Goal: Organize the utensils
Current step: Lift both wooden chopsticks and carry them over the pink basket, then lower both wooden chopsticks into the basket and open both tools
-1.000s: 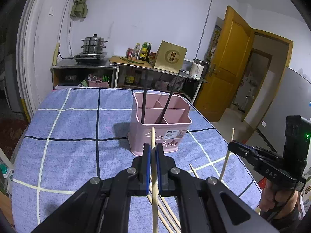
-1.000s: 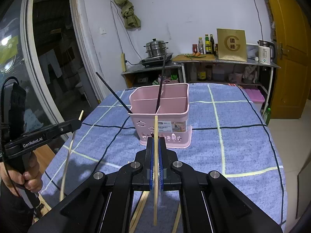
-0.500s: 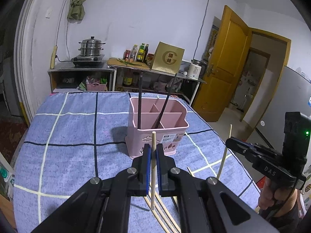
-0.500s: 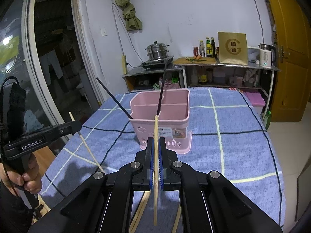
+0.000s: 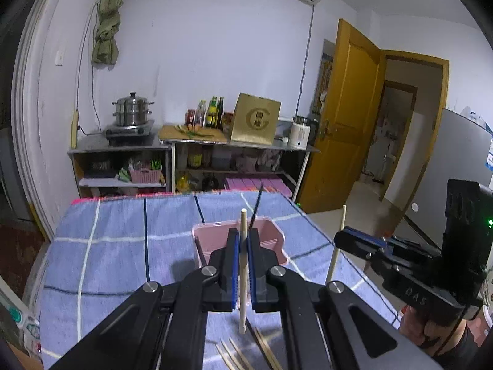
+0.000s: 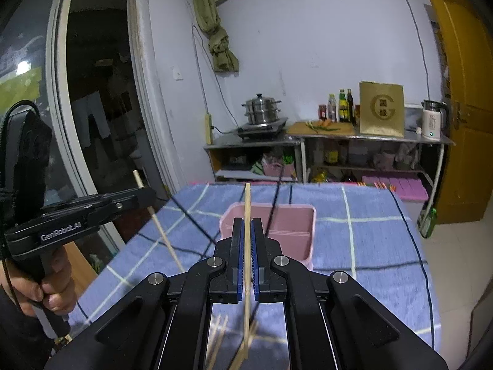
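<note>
Both grippers are closed on one wooden chopstick each: the left gripper (image 5: 243, 240) pinches its chopstick (image 5: 243, 265) near mid-length, nearly upright; the right gripper (image 6: 246, 234) clamps its chopstick (image 6: 247, 246) the same way. The pink caddy (image 5: 271, 240) stands just beyond both sets of jaws on the blue checked cloth (image 5: 123, 246), with two black chopsticks (image 6: 272, 209) leaning in its compartments. More loose wooden sticks (image 5: 234, 354) lie on the cloth below. Judged step: carry both sticks over the caddy and drop them in. To do it well, clear the rim with the lower tips, keep the sticks vertical, pick one divided cell, avoid the black pair, release low. Sticks are thin, smooth, round, likely to pivot in the ribbed blue pads; the caddy is light moulded plastic and may tip.
</note>
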